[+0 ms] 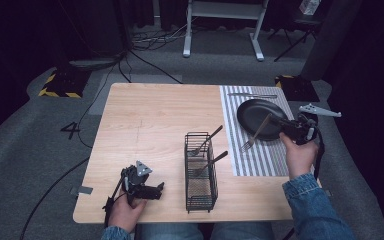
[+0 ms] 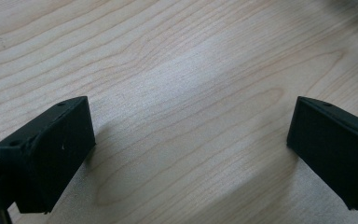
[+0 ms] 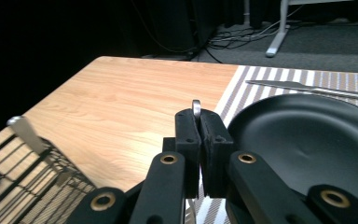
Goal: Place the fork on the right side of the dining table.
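A silver fork hangs tilted over the striped placemat, tines down and to the left, beside the black plate. My right gripper is shut on its handle. In the right gripper view the handle's tip pokes up between the closed pads of my right gripper, with the plate just to the right. My left gripper rests low at the table's front left. Its jaws stand wide apart over bare wood in the left gripper view, where the left gripper holds nothing.
A black wire basket stands at the table's front centre with two utensils leaning out of it. A knife lies on the placemat behind the plate. The basket sits to the left of my right gripper.
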Tool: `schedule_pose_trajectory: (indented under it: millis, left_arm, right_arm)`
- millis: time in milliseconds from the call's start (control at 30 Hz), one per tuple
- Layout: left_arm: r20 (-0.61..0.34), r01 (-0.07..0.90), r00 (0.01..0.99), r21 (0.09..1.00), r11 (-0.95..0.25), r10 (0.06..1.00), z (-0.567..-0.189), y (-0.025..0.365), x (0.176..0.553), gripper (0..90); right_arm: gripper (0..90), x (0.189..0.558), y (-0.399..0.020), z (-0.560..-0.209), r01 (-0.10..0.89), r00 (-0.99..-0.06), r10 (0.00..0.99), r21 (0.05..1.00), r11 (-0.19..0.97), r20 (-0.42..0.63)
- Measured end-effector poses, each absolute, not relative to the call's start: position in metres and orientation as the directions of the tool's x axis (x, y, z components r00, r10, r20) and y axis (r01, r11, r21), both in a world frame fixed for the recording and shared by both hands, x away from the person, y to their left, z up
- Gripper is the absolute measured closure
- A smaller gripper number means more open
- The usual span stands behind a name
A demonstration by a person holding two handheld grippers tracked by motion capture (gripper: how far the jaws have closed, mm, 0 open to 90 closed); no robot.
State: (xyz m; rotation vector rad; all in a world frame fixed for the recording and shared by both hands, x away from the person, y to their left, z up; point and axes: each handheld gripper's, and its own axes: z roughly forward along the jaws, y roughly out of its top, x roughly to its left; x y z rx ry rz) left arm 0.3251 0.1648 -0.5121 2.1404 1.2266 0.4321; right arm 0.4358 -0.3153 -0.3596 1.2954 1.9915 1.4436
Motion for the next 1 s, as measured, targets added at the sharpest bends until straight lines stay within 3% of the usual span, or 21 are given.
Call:
schedule_pose_trajectory:
  millis: [1000]
  left_arm:
    - [-0.027, 0.654, 0.508, 0.663, -0.365, 0.861, -0.512, 0.164, 0.324, 0.8]
  right_arm:
    - [84.5, 0.447, -0.329, -0.381, 0.531, -0.439, 0.864, 0.847, 0.030, 0.244]
